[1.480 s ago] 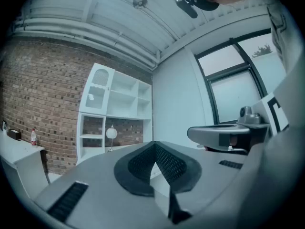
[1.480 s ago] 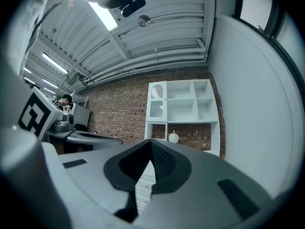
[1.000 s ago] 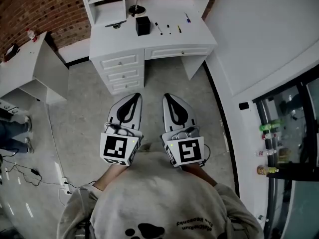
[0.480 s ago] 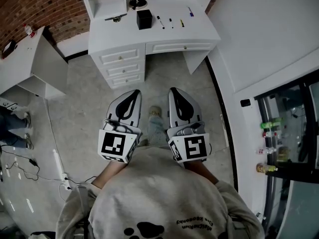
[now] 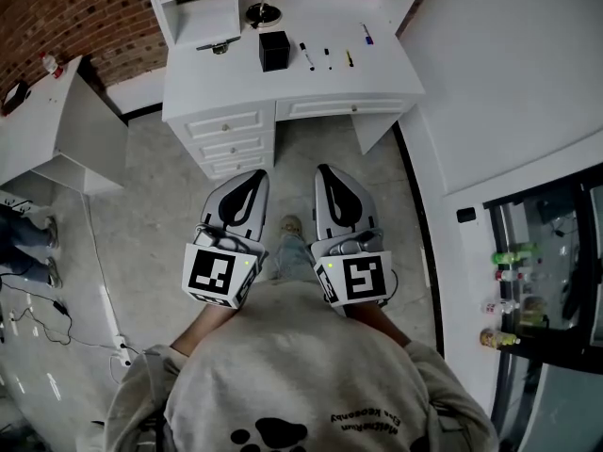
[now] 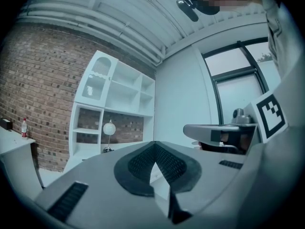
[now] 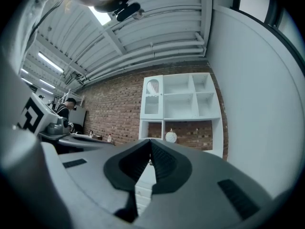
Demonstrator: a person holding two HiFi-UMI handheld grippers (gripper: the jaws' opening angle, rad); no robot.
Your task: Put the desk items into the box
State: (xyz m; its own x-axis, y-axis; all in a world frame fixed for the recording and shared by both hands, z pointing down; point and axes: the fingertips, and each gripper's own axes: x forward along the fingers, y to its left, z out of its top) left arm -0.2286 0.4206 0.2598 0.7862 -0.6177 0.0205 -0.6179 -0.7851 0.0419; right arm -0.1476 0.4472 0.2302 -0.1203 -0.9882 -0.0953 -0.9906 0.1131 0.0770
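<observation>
The white desk (image 5: 377,73) stands at the top of the head view, well ahead of both grippers. On it are a small black box (image 5: 274,51), several pens (image 5: 305,56) in a row, a dark stapler-like item (image 5: 219,45) and a lamp base (image 5: 263,13). My left gripper (image 5: 252,181) and right gripper (image 5: 326,173) are held side by side over the floor, pointing at the desk. Both are shut and hold nothing. In the left gripper view, the left gripper (image 6: 153,146) has its jaws meeting at the tips; the right gripper (image 7: 150,142) looks the same in its own view.
A white side table (image 5: 57,125) stands at the left, with another person's legs (image 5: 24,243) and floor cables (image 5: 57,323) below it. A white wall and a glass door with bottles (image 5: 513,257) are on the right. My shoe (image 5: 292,226) shows between the grippers. A shelf unit (image 7: 181,104) rises over the desk.
Both grippers have moved forward together toward the desk, which now sits a little lower and larger in the head view. A shoe has come into sight between them.
</observation>
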